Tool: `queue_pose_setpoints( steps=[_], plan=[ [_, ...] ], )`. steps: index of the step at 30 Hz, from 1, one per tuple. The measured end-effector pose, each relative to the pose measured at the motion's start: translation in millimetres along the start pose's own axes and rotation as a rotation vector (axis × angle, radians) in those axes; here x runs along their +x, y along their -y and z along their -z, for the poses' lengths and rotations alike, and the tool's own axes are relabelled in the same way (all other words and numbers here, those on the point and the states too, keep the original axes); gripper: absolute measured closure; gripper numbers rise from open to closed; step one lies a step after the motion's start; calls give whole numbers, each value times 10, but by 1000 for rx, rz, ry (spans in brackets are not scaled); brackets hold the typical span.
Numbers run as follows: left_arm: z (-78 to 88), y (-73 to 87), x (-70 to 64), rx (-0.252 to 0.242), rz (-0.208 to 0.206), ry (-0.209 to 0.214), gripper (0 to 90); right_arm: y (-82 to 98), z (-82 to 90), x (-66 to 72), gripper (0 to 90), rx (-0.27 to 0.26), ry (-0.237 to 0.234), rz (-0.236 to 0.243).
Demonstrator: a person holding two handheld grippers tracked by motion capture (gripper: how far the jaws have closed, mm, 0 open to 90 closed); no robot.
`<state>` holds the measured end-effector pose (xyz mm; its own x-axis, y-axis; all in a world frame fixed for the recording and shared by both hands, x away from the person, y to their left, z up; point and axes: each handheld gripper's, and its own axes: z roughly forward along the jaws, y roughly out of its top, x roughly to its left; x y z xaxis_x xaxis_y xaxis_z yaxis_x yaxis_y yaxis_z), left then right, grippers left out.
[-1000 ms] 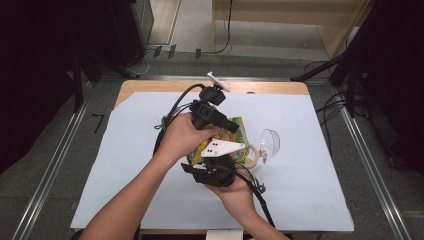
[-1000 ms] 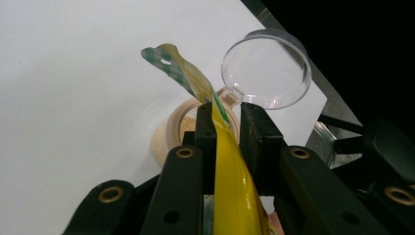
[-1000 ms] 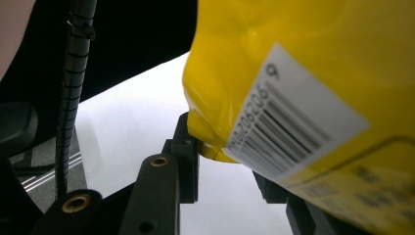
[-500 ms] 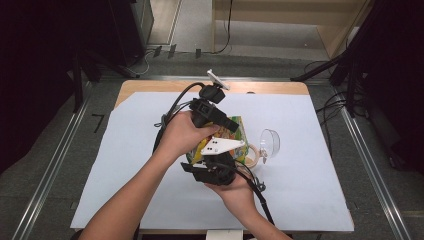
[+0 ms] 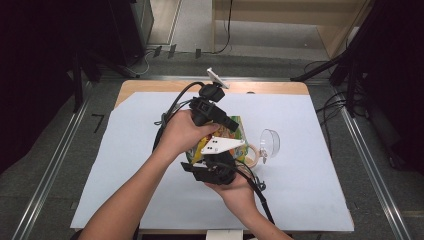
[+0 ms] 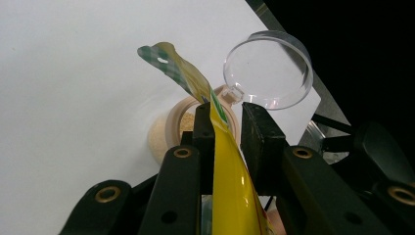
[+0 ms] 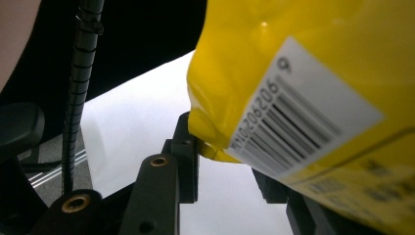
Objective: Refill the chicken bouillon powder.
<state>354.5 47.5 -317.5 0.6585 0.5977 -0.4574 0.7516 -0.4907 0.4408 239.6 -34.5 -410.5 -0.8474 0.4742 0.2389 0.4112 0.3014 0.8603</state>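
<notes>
Left fingers [image 6: 227, 120] are pinched on the upper part of the yellow pouch [image 6: 230, 186], just below its torn green-checked top, which flops over toward the jar. There's a small gap on one side of the film, so it looks like a light pinch rather than a hard clamp. Right fingers [image 7: 222, 156] have the pouch's bottom corner between them, by the barcode label [image 7: 298, 112]; I can't tell if they're actually squeezing it or just cradling it.

From the high view, I've got the pouch [image 5: 235, 131] held up between both grippers over the middle of the worktop [image 5: 125, 165], its open end tipped down at the small round jar [image 6: 178, 129]. The jar sits on the white sheet with tan powder inside, and its clear lid [image 6: 269, 68] is flipped open on its hinge.

My take on handling: the pouch is thin, glossy film, so it's floppy and slippery, and it feels like a light load. Best hold is on the seams and corners, where it's stiffer. The jar looks light enough to get knocked over if I bump it.
</notes>
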Motion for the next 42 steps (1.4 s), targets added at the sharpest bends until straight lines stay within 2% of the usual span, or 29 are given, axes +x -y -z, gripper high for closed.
queue_pose_setpoints(
  steps=[4,9,12,19,23,31,36,42],
  plan=[
    [34,2,-28,-16,-16,-4,786,-10,14,-3,681,-12,-2,-2],
    [45,18,-104,-22,-46,-49,798,0,9,-5,685,-27,-14,-8],
    [42,22,-119,-23,-50,-57,801,10,0,-10,690,-29,-17,-16],
    [44,11,-138,-23,-52,-61,819,15,-2,-18,697,-20,4,-25],
    [48,-12,-114,-18,-54,-70,834,4,13,0,690,-24,19,-6],
    [56,-18,-89,-11,-54,-70,841,0,12,6,635,-36,3,-18],
    [58,-17,-89,-15,-60,-73,847,16,11,6,668,-39,14,-4],
    [45,-29,-105,-17,-65,-73,855,14,21,5,693,-39,17,-10]
  ],
)
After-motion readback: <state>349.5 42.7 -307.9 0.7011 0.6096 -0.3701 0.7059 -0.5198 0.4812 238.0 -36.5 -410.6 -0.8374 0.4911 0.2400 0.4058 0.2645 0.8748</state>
